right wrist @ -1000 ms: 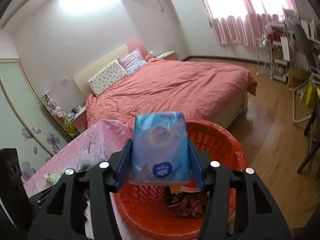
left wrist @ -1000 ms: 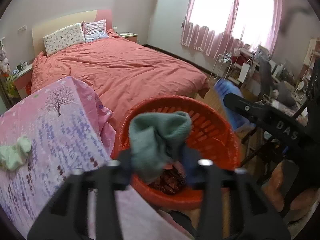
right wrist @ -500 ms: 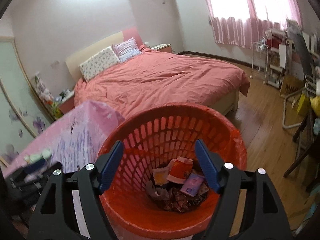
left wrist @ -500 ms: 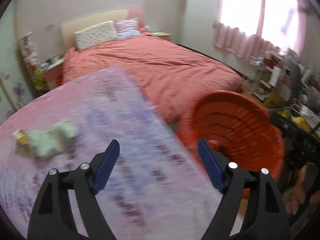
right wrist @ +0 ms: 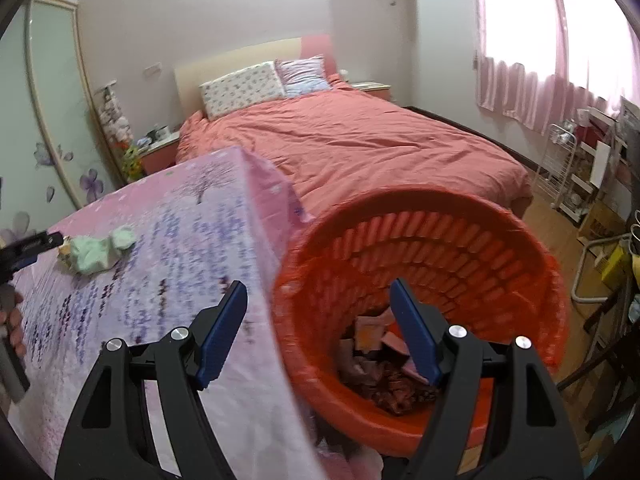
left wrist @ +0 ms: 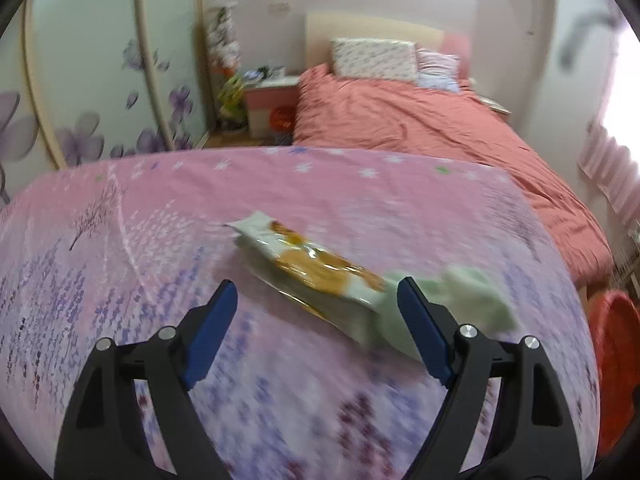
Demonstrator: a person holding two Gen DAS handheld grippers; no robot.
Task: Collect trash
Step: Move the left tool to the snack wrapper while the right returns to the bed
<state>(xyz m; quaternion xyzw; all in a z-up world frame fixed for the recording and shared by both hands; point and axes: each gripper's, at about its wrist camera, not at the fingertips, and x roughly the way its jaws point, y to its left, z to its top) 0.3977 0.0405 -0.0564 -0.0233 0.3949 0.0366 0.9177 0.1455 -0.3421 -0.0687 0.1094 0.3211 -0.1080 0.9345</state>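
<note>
A pale snack wrapper [left wrist: 304, 260] with orange print lies on the pink flowered tablecloth [left wrist: 160, 220]. A crumpled pale green wad [left wrist: 468, 296] touches its right end. My left gripper [left wrist: 316, 283] hangs open just above and short of the wrapper, holding nothing. My right gripper [right wrist: 317, 285] is open and empty over the gap between the table edge and the red plastic basket [right wrist: 440, 248]. Wrappers and packets [right wrist: 384, 376] lie in the basket's bottom. In the right wrist view the green wad [right wrist: 100, 252] shows far left, with one finger of the left gripper [right wrist: 36, 242] beside it.
A bed with a salmon duvet [right wrist: 360, 148] stands behind the table and basket. A nightstand [left wrist: 272, 100] and flowered wardrobe doors [left wrist: 80, 100] are at the left. A wire rack [right wrist: 568, 176] and clutter line the right wall on the wood floor. A person's hand [right wrist: 12, 320] shows at the left edge.
My left gripper let a grey-green sock go over the basket and swung left over the table. My right gripper dropped a blue tissue pack into the basket and shifted left.
</note>
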